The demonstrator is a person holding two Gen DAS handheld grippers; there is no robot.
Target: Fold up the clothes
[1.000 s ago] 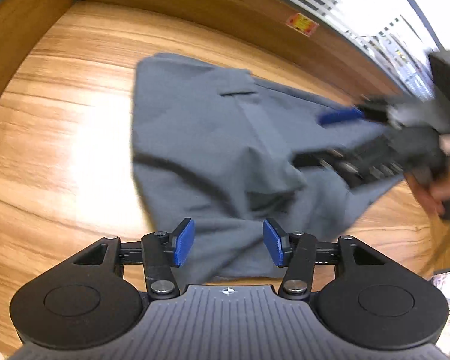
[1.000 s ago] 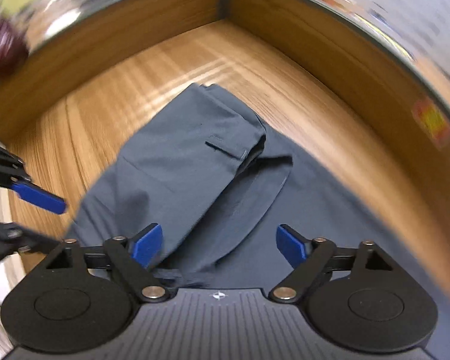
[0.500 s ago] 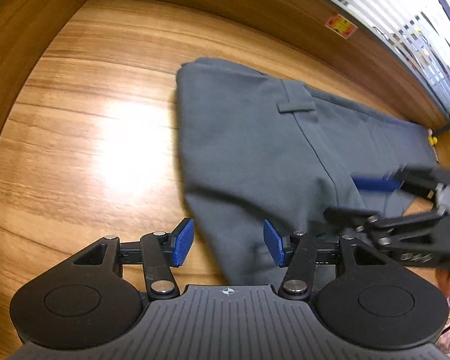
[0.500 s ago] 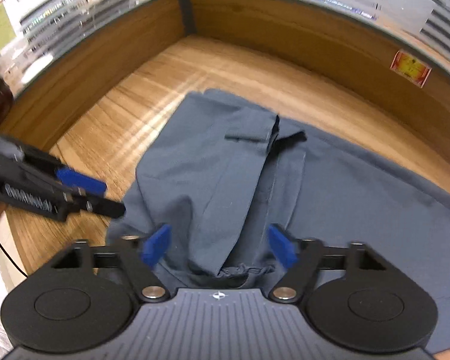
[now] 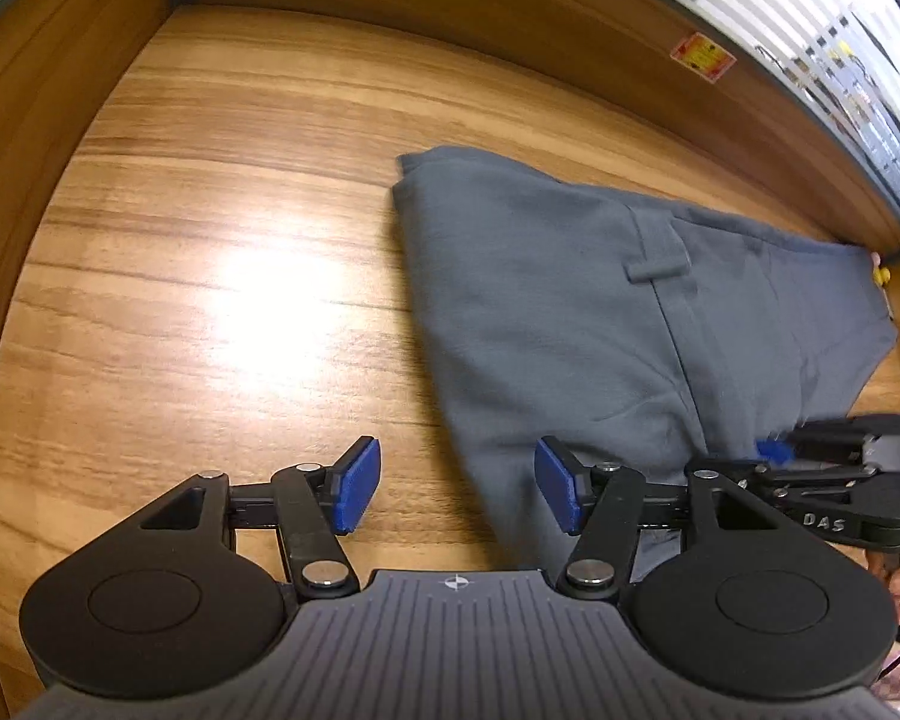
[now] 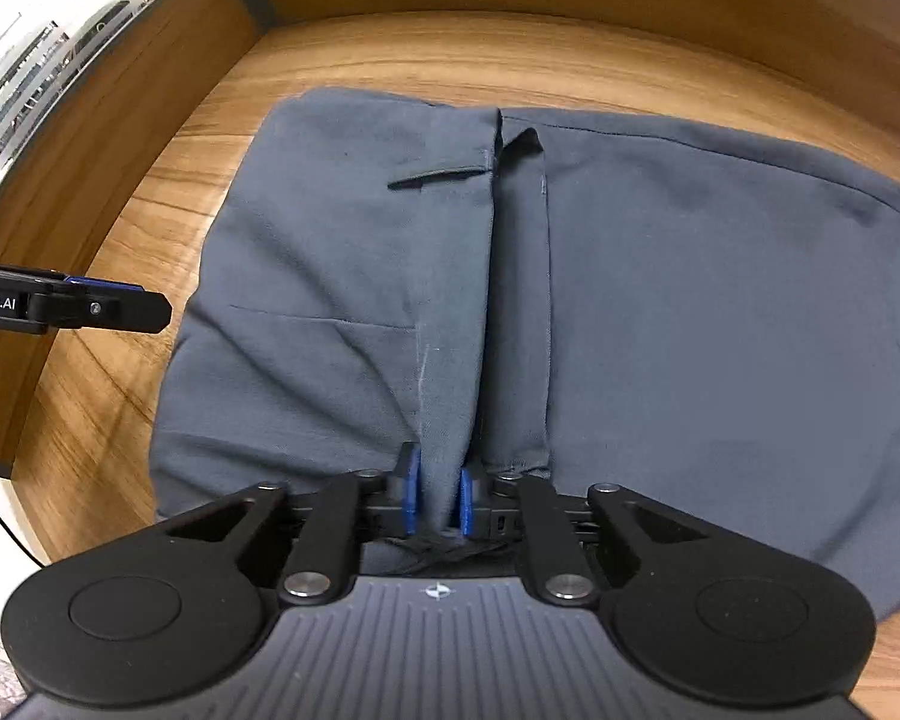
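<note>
Grey trousers (image 5: 570,300) lie spread on a wooden table (image 5: 240,240); they also fill the right wrist view (image 6: 660,330). My left gripper (image 5: 459,492) is open and empty, above the table at the trousers' near left edge. My right gripper (image 6: 438,498) is shut on a fold of the trousers' near edge, beside the fly seam. The right gripper also shows in the left wrist view (image 5: 810,462) at the right. The left gripper shows at the left of the right wrist view (image 6: 108,306).
Wooden walls (image 5: 510,18) bound the table at the back and left. A red and yellow sticker (image 5: 703,57) is on the back wall. A small yellow object (image 5: 882,276) lies at the trousers' far right end. Bare wood lies left of the trousers.
My right gripper has closed on the trousers' near edge. The left gripper has shifted left off the cloth and stayed open. The trousers now lie flatter.
</note>
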